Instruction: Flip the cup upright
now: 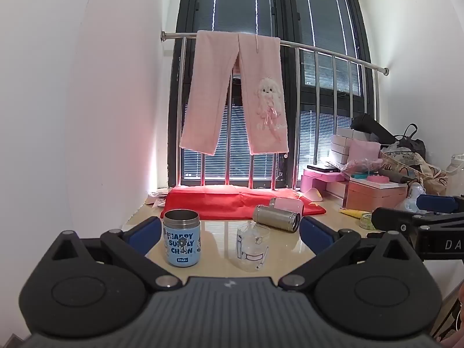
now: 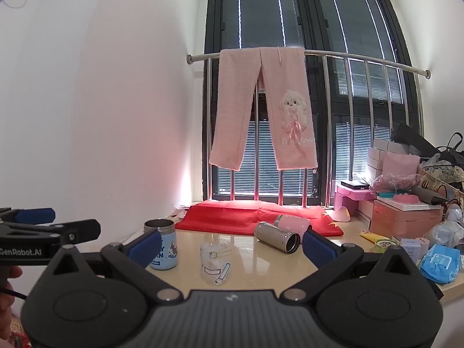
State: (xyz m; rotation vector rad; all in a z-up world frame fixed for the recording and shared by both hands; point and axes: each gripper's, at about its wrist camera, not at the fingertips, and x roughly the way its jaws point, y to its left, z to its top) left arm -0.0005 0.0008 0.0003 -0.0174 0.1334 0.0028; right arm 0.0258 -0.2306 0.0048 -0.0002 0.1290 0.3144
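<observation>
A silver steel cup (image 1: 276, 218) (image 2: 277, 236) lies on its side on the beige table, mouth toward the right front. A pink cup (image 1: 285, 204) (image 2: 293, 224) lies on its side just behind it. A blue printed cup (image 1: 181, 238) (image 2: 161, 245) stands upright at the left. A clear glass cup with cartoon prints (image 1: 251, 246) (image 2: 215, 262) stands mouth down in the middle. My left gripper (image 1: 230, 233) is open and empty, short of the cups. My right gripper (image 2: 232, 246) is open and empty too, and also shows in the left wrist view (image 1: 417, 211).
A red cloth (image 1: 232, 203) lies at the back by the window railing, where pink trousers (image 1: 235, 92) hang. Boxes, bags and clutter (image 1: 377, 179) crowd the table's right side, with a blue packet (image 2: 440, 262) near the right edge. A white wall bounds the left.
</observation>
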